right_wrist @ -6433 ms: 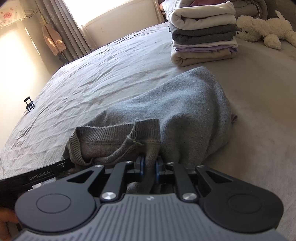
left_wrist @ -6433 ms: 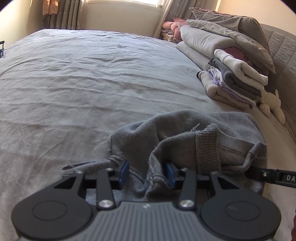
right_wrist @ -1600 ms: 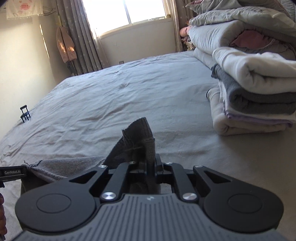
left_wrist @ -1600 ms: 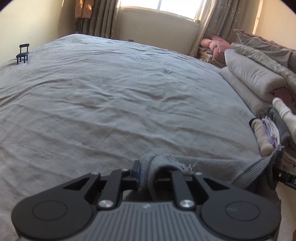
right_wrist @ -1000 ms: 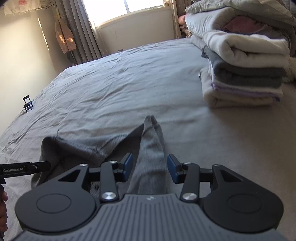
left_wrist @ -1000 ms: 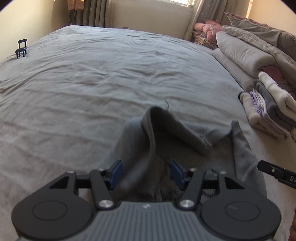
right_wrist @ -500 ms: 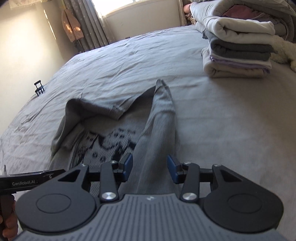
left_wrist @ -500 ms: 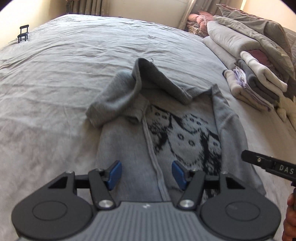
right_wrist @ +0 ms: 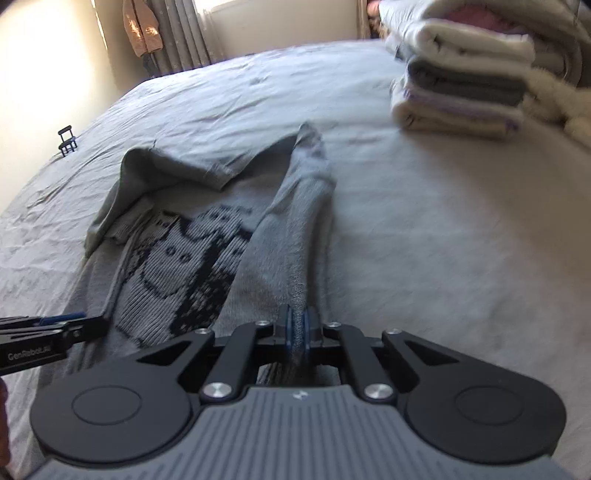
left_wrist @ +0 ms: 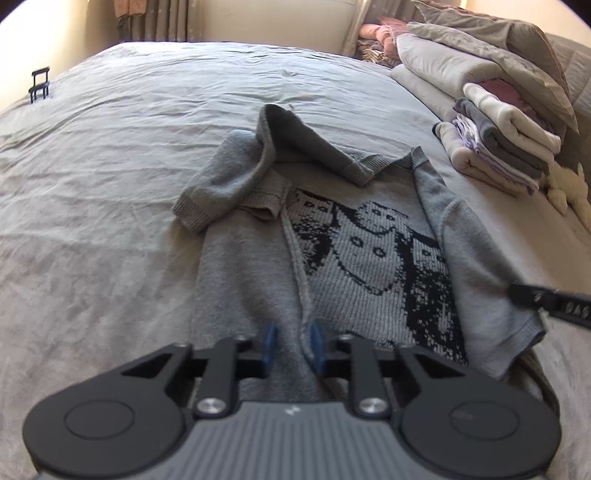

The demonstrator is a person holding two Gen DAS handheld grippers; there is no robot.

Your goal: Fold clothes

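Observation:
A grey knit sweater [left_wrist: 369, 251] with a black animal pattern lies spread on the grey bed [left_wrist: 110, 184], one sleeve doubled over its far left part. My left gripper [left_wrist: 292, 347] sits at the near left edge, its jaws closing with a raised fold of the knit between the blue pads [left_wrist: 267, 345]. My right gripper [right_wrist: 296, 328] is shut on a ridge of the sweater [right_wrist: 177, 266] along its right side. Each gripper's tip shows in the other's view, the right gripper [left_wrist: 546, 299] and the left gripper [right_wrist: 55, 328].
A stack of folded clothes [left_wrist: 506, 147] stands at the right of the bed, with a white plush toy [left_wrist: 569, 188] beside it and piled bedding [left_wrist: 461, 59] behind. A tiny black chair [left_wrist: 39, 84] sits at the far left edge. Curtains [right_wrist: 177, 33] hang beyond.
Both grippers' jaws, wide apart half a second ago, have closed onto the sweater. Before that, the sweater was released and came to lie spread on the bed as both grippers drew back.

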